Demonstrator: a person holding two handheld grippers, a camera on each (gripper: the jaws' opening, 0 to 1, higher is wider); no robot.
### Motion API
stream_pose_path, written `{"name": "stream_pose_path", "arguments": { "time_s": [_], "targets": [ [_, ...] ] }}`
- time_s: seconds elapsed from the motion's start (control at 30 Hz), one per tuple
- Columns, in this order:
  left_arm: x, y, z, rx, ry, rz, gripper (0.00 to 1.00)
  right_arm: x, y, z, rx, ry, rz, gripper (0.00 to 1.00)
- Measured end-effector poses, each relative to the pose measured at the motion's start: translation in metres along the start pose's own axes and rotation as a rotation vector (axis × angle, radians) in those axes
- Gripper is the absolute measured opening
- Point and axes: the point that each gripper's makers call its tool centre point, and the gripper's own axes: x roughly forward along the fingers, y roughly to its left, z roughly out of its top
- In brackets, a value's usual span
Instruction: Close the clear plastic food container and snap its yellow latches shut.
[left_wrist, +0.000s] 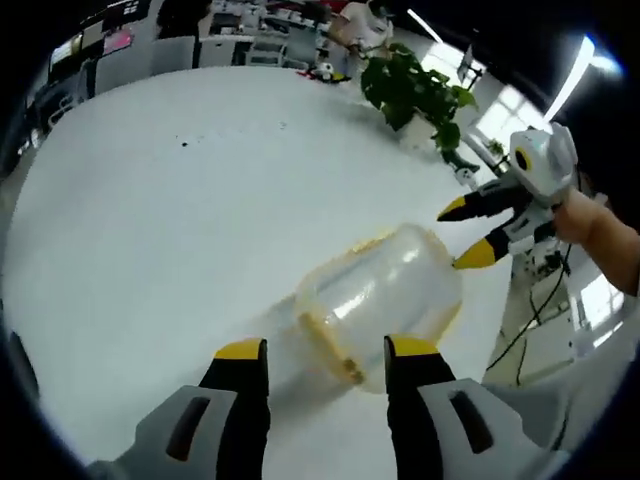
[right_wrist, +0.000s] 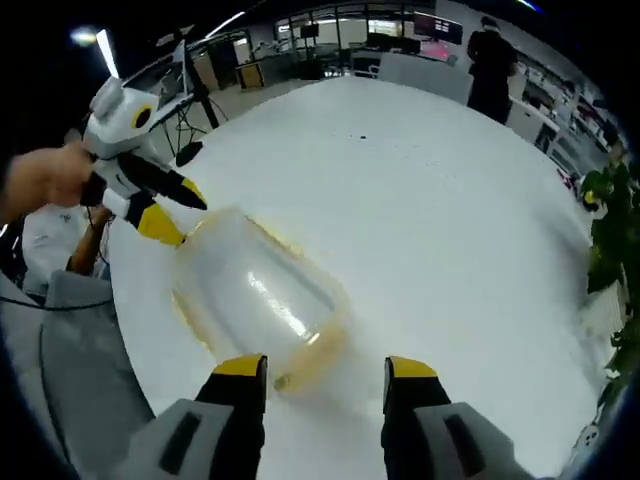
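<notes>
Clear plastic, tinged yellow at the rim, the food container (left_wrist: 385, 300) lies on its side on the white desk (left_wrist: 150, 220) in the left gripper view, just beyond the yellow-tipped jaws of the left hand-held gripper (left_wrist: 325, 350), which stand apart with nothing between them. Its mouth end with the yellow seal faces the near side; whether a lid sits on it I cannot tell, and no latch looks snapped, so I judge the closing is yet to be done. At the right, the right hand-held gripper (left_wrist: 470, 232) has its tips spread at the container's far end. A potted plant (left_wrist: 415, 95) stands far off

In the right gripper view the container (right_wrist: 255, 295) rests near and left of centre, its yellowish rim just ahead of the right hand-held gripper (right_wrist: 325, 370), jaws parted and empty. The left hand-held gripper (right_wrist: 170, 210) is at its far left end, tips apart
</notes>
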Motion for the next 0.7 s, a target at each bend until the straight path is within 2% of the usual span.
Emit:
{"name": "stream_pose_path", "arguments": {
  "time_s": [0.1, 0.27, 0.37, 0.53, 0.63, 0.7],
  "targets": [
    [0.003, -0.005, -0.002, -0.045, 0.005, -0.016, 0.43, 0.002, 0.006, -0.001, 0.049, 0.001, 0.016, 0.45],
    [0.009, -0.009, -0.003, -0.028, 0.012, -0.004, 0.44, 0.005, 0.008, 0.001, 0.062, 0.003, -0.001, 0.48],
    [0.011, -0.014, -0.003, -0.050, 0.008, -0.022, 0.43, 0.008, 0.015, 0.002, 0.099, -0.001, 0.039, 0.47],
    [0.016, -0.023, -0.003, -0.046, 0.014, -0.030, 0.40, 0.014, 0.022, 0.000, 0.090, 0.015, 0.053, 0.46],
    [0.018, -0.024, -0.005, -0.045, 0.020, -0.024, 0.41, 0.015, 0.028, 0.002, 0.116, 0.012, 0.077, 0.43],
    [0.018, -0.023, -0.005, -0.040, 0.023, -0.018, 0.39, 0.015, 0.027, 0.003, 0.107, 0.015, 0.061, 0.44]
  ]
}}
